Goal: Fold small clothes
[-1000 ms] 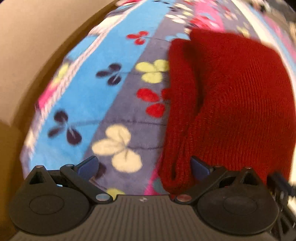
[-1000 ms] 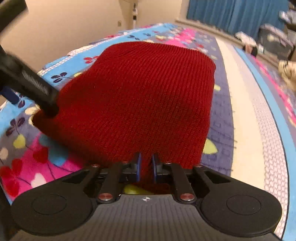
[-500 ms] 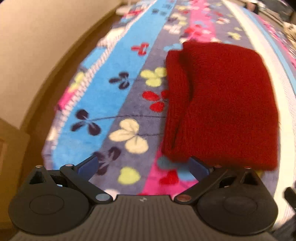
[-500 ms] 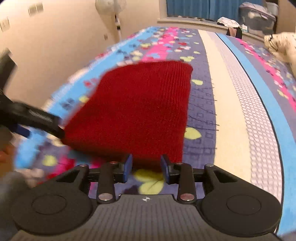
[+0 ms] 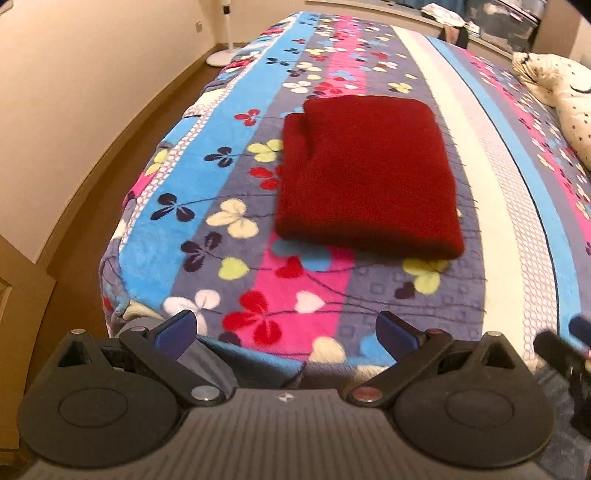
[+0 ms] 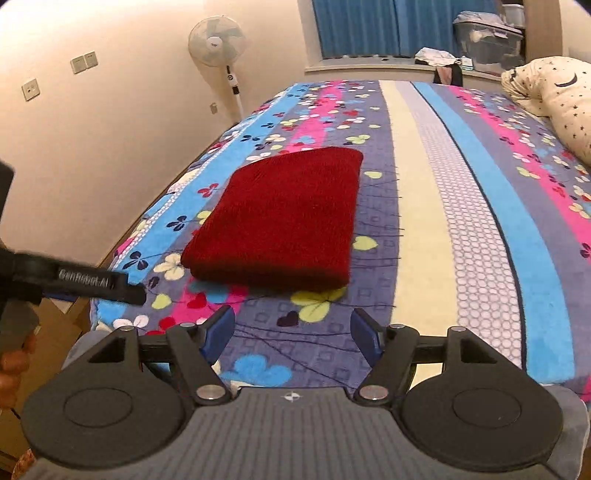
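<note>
**Folded red knit lies flat on the bed, both tongs clear of it**

A bed (image 6: 424, 192) fills most of both views, covered by a fleece blanket (image 5: 236, 177) striped in blue, grey, pink and cream, with a clover-leaf print. A plain cream wall (image 6: 110, 122) runs along the bed's left side, with blue curtains (image 6: 369, 26) at the far end of the room. At the far right of the bed rests a cream pillow (image 6: 554, 96) dotted with small stars.

On the near left part of the blanket lies the red knitted garment (image 6: 280, 221), folded into a thick rectangle, flat and touching nothing but the bedding. A standing fan (image 6: 216, 38) is by the wall beyond the bed's far left corner.

The left gripper (image 5: 284, 332) has its jaws set wide apart with nothing between them, nearer than the garment's near edge and not touching it. The right gripper (image 6: 291, 330) is opening, its blue pads (image 6: 218, 330) parted over bare blanket, also short of the garment. In the right wrist view the left gripper's black finger (image 6: 96, 284) reaches in from the left, beside the garment's near left corner.
</note>
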Tool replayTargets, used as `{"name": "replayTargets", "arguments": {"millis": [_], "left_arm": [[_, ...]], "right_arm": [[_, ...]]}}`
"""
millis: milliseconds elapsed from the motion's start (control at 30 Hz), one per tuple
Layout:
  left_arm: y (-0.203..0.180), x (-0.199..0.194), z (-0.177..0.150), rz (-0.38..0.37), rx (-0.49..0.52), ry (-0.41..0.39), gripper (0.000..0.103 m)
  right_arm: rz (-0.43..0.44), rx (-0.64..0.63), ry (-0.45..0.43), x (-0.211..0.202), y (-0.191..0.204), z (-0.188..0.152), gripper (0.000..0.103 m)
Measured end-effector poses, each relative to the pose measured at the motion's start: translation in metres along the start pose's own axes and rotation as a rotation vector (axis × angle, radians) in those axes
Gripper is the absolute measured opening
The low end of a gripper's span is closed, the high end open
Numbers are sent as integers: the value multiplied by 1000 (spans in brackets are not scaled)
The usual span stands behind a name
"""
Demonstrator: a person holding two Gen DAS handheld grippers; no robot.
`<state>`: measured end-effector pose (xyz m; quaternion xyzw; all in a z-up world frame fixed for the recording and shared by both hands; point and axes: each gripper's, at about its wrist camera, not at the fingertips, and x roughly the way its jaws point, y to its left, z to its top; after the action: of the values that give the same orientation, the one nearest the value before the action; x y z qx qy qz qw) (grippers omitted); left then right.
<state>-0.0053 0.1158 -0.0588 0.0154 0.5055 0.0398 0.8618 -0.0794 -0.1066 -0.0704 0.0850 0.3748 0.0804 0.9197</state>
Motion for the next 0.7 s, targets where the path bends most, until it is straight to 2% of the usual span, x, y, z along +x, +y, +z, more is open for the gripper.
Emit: {"name": "replayTargets", "arguments": {"millis": [267,400,700], "left_arm": [[-9,-9,-4,6,49,-35,103],[-8,-9,-4,8,47,-49,103],[-11,-2,-1,0,75,-12,103]], "right_arm": [[12,-32,-25,-7,6,0,75],[23,-29,-28,-5,6,2,81],[18,-51,-33,-2,11,4,87]]}}
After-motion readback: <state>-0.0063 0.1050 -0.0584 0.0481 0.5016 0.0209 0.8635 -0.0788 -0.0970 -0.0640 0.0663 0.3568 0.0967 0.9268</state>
